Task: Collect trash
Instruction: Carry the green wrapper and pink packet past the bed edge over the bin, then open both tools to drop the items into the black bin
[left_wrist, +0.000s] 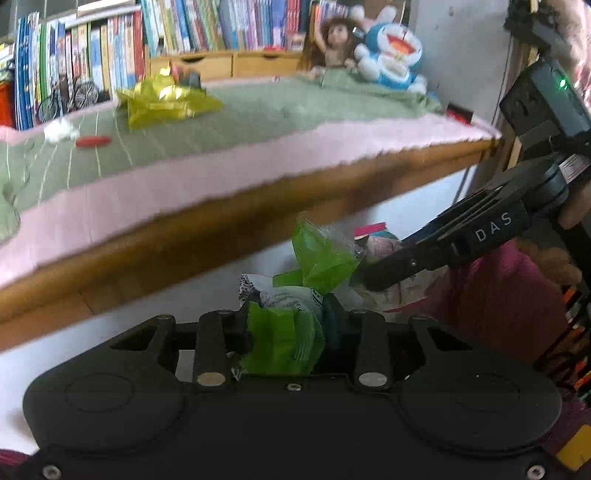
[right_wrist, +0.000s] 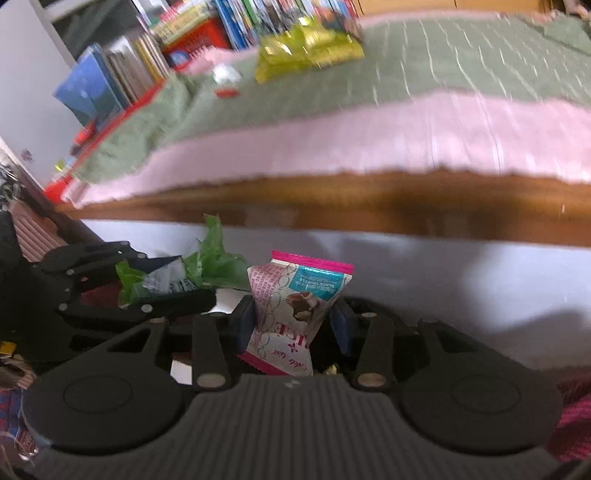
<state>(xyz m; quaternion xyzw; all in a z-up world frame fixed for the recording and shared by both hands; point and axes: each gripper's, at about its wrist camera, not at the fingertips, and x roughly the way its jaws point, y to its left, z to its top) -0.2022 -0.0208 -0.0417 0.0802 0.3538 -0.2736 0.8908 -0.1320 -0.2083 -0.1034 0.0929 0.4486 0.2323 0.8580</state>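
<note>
My left gripper (left_wrist: 290, 317) is shut on a crumpled green wrapper (left_wrist: 284, 343), held in front of and below the table edge. Close on its right, my right gripper (left_wrist: 369, 275) reaches in. In the right wrist view my right gripper (right_wrist: 293, 314) is shut on a pink and white candy wrapper (right_wrist: 295, 295). The left gripper (right_wrist: 173, 282) with the green wrapper (right_wrist: 218, 262) sits just to its left. On the table cloth lie a yellow wrapper (left_wrist: 166, 99) (right_wrist: 306, 48), a white crumpled scrap (left_wrist: 59, 129) (right_wrist: 225, 74) and a small red piece (left_wrist: 92, 141) (right_wrist: 225, 92).
The wooden table (left_wrist: 221, 236) carries a green and pink cloth (left_wrist: 258, 122). Books (left_wrist: 110, 48), small drawers (left_wrist: 232, 62) and plush toys (left_wrist: 391, 55) line its far side. A person's dark red sleeve (left_wrist: 498, 295) is at the right. More books (right_wrist: 110, 81) stand at the table's left end.
</note>
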